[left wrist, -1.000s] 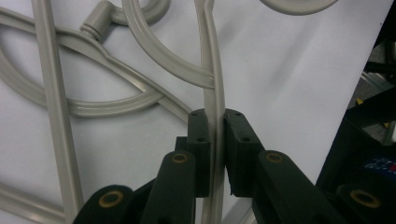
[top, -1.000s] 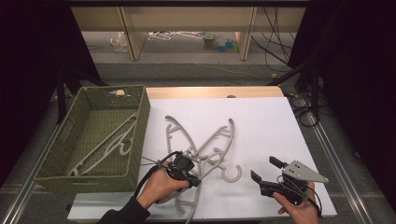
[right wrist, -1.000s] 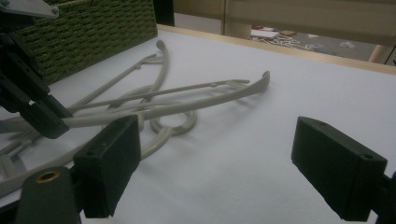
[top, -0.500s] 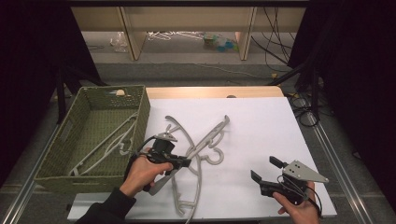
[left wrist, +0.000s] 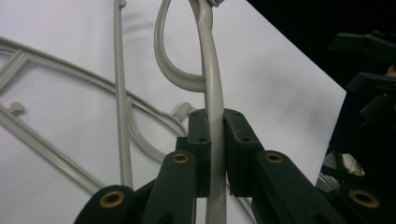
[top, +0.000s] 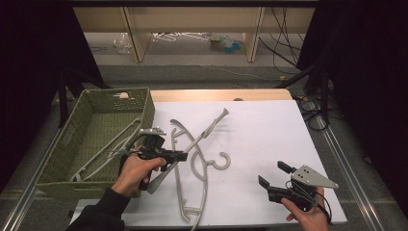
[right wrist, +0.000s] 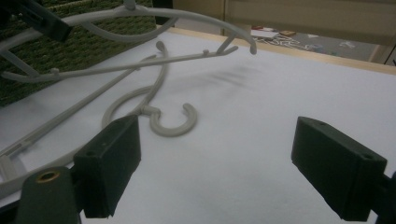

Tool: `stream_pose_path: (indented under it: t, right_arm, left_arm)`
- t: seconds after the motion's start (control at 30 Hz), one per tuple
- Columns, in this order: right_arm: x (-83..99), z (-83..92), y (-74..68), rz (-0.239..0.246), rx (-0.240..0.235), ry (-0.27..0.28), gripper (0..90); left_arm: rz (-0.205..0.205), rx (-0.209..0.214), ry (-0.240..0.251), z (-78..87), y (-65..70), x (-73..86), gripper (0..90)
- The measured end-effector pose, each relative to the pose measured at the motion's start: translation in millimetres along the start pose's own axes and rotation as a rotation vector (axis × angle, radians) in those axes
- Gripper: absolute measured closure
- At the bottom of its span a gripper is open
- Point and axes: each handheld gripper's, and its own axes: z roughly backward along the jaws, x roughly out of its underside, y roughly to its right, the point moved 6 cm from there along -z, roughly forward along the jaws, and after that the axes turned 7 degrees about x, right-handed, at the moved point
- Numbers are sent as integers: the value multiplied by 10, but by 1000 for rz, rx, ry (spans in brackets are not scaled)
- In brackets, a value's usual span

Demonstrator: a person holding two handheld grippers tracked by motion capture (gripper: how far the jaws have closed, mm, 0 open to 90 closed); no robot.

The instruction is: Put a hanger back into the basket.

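Since the earlier frame, we see the left gripper [top: 176,156] has carried its grey hanger [left wrist: 211,88] leftward toward the green basket [top: 62,163]. Its jaws are clamped on the hanger's bar, one end raised off the white table [top: 269,130]. A second hanger [top: 202,171] lies flat beside it. The right gripper [right wrist: 231,170] hovers at the table's near right, jaws wide apart, holding nothing.

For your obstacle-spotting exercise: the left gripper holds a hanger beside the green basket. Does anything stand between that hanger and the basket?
Only the basket wall nearest the left gripper stands between; the held hanger must rise over that rim. Nothing else blocks it. Another hanger lies under it on the table, and hangers already lie inside the basket.
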Motion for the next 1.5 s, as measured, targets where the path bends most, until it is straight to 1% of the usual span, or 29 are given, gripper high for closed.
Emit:
stream_pose_path:
  t: [0.03,0.13,0.17,0.2,0.23,0.3,0.33,0.37,0.4,0.43,0.5,0.53,0.63,0.7,0.8,0.87,1.0,1.03,1.1,1.17,1.2,1.23,1.27,1.33,1.37,1.4,1.43,1.47,1.5]
  right_arm:
    - [0,0,0,1,0,0,168]
    - [-1,-1,0,2,1,1,168]
    - [5,17,12,11,10,-18,168]
    - [5,15,11,11,10,-16,168]
    - [-1,0,4,5,5,2,168]
    - [5,17,13,12,10,-19,168]
    - [5,15,12,11,10,-17,168]
    - [2,1,6,6,7,-3,168]
    - [6,16,13,11,11,-19,168]
    - [6,14,12,10,11,-17,168]
    - [5,0,13,7,12,-3,168]
    - [6,3,5,-3,7,-8,168]
    - [3,1,6,-3,9,-7,168]
    - [3,-2,4,-5,8,-5,168]
    - [3,-15,5,-2,1,5,167]
    - [3,-9,11,4,9,0,168]
    - [3,-9,11,4,8,0,168]
    - [3,-10,11,3,8,1,167]
    - [2,-10,12,4,8,1,167]
    - [2,-12,13,2,8,2,167]
    - [1,-11,13,1,8,1,167]
    - [1,-11,13,1,8,1,167]
    - [2,-12,14,1,8,1,167]
    - [1,-12,13,1,8,1,167]
    - [2,-13,12,1,8,0,167]
    - [2,-13,12,1,8,0,167]
    - [2,-13,12,1,8,0,167]
    - [3,-13,12,2,8,-3,168]
    - [-1,-24,4,-6,-4,9,167]
  left_arm:
    - [-5,-5,12,28,10,-21,817]
    - [-20,-9,18,67,28,-49,816]
    - [-40,-23,21,111,51,-81,814]
    - [-52,-27,23,136,70,-102,814]
    - [-60,-29,27,156,87,-118,814]
    - [-75,-23,24,181,114,-134,815]
    - [-80,-23,29,189,125,-141,817]
    - [-82,-29,22,202,130,-145,817]
    - [-86,-29,21,209,133,-151,817]
    - [-90,-30,12,225,130,-154,817]
    - [-93,-35,18,252,121,-172,817]
    - [-90,-36,27,270,110,-188,817]
    - [-88,-44,38,313,94,-223,818]
    - [-96,-54,61,393,94,-302,817]
    - [-114,-67,76,498,123,-394,817]
    - [-127,-72,93,577,152,-467,818]
    - [-154,-94,107,742,193,-584,818]
    - [-154,-94,107,742,193,-584,818]
    - [-160,-106,128,885,191,-653,818]
    - [-157,-114,134,985,185,-673,818]
    - [-155,-106,135,1051,181,-678,817]
    - [-155,-106,135,1051,181,-678,818]
    - [-152,-112,151,1154,162,-687,817]
    - [-126,-116,164,1277,159,-674,818]
    - [-131,-123,168,1344,140,-669,817]
    - [-127,-118,172,1408,127,-657,817]
    - [-127,-118,172,1408,127,-657,817]
    - [-133,-140,183,1553,88,-638,817]
    - [-124,-152,184,1626,77,-621,817]
